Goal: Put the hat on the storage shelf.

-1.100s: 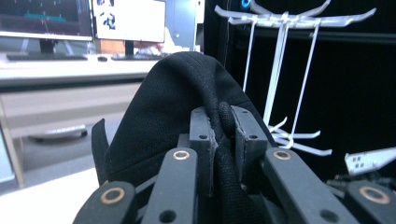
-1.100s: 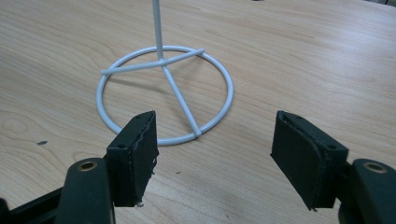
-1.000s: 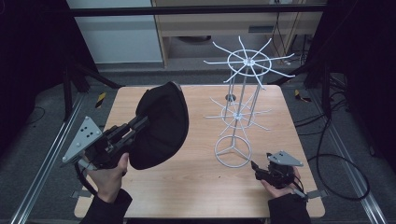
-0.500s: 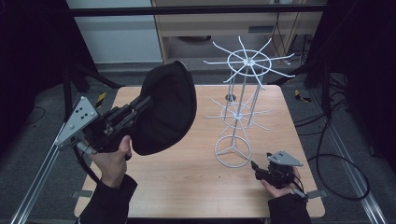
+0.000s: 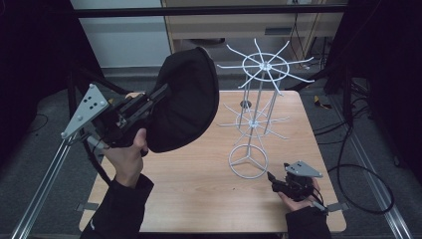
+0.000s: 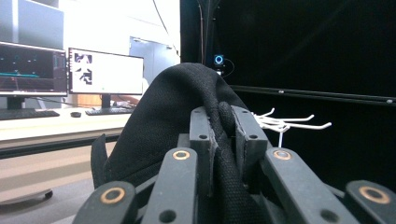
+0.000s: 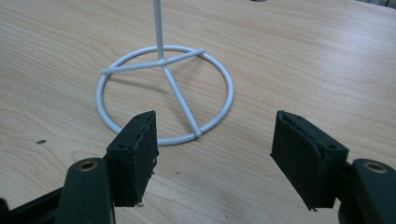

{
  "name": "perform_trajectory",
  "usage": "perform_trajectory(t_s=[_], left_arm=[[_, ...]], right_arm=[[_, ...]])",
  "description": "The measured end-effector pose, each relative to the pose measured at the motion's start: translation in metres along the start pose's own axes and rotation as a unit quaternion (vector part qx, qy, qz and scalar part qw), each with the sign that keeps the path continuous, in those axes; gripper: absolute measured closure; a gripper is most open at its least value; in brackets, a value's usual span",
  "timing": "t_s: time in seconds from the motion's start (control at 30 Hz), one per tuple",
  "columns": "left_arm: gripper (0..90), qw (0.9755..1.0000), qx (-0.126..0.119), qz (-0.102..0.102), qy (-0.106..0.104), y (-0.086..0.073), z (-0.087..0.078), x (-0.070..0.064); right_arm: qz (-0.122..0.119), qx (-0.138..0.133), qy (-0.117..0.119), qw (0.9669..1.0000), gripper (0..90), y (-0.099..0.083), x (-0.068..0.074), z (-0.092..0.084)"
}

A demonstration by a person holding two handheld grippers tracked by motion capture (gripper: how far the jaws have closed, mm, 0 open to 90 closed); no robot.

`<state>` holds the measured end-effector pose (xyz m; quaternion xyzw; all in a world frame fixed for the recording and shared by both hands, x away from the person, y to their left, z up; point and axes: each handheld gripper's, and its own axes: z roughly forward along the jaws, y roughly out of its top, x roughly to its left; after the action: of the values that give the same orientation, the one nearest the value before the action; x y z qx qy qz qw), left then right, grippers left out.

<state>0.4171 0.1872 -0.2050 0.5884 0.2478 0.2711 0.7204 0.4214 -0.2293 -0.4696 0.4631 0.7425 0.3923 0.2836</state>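
Observation:
A black cap hangs in the air over the table's left half, with my left gripper shut on a fold of its edge. In the left gripper view the cloth of the cap is pinched between the two jaws of the left gripper. A white wire rack with spoked tiers stands right of centre, and its top hooks are just right of the cap. My right gripper rests low near the rack's ring base. Its jaws are open and hold nothing.
The wooden table has bare room in front and at the left. Metal rails run along both sides. Cables lie on the floor at the right. Monitors stand on a desk behind the cap.
My left gripper has risen with the cap and carried it up and right, nearer the rack's top ring. The right gripper has not moved.

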Motion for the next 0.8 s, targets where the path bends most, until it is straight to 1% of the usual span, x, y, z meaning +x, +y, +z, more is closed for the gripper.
perform_trajectory(t_s=[0.03,0.07,0.13,0.2,0.33,0.4,0.43,0.53,0.6,0.7,0.8], left_arm=[[79.6,1.0000,0.000,0.000,0.000,0.000,0.000,0.000],[79.6,1.0000,-0.002,0.002,-0.003,0.001,0.005,-0.002],[79.6,1.0000,-0.002,0.003,-0.003,0.002,0.008,-0.003],[79.6,1.0000,-0.002,-0.001,-0.006,0.001,0.015,-0.004],[79.6,0.9999,0.000,0.000,-0.010,-0.001,0.021,-0.005],[79.6,1.0000,0.000,0.002,-0.010,-0.002,0.021,-0.006],[79.6,1.0000,-0.001,0.007,-0.007,-0.002,0.020,-0.007],[79.6,0.9999,-0.005,0.011,-0.001,-0.002,0.015,-0.005],[79.6,0.9999,-0.011,0.008,0.001,0.002,0.012,0.000],[79.6,0.9999,-0.016,0.003,-0.001,0.005,0.011,0.002],[79.6,0.9997,-0.022,0.006,-0.006,0.008,0.014,0.002]], right_arm=[[0.000,0.000,0.000,1.0000,31.4,0.000,0.000,0.000],[0.000,0.000,0.000,1.0000,31.4,0.000,0.000,0.000],[0.000,-0.001,0.000,1.0000,31.4,0.000,0.000,0.000],[0.002,0.001,0.002,1.0000,31.4,0.000,0.000,0.000],[0.001,0.001,0.003,1.0000,31.6,0.000,0.001,0.000],[0.001,0.000,0.004,1.0000,31.7,0.000,0.001,0.000],[0.001,0.000,0.004,1.0000,31.7,0.000,0.001,0.000],[0.001,0.001,0.003,1.0000,31.8,0.000,0.001,0.000],[0.000,0.002,0.003,1.0000,31.8,0.000,0.002,0.000],[-0.001,0.000,0.003,1.0000,31.9,0.000,0.002,0.000],[0.000,0.001,0.002,1.0000,31.9,0.000,0.001,0.000]])
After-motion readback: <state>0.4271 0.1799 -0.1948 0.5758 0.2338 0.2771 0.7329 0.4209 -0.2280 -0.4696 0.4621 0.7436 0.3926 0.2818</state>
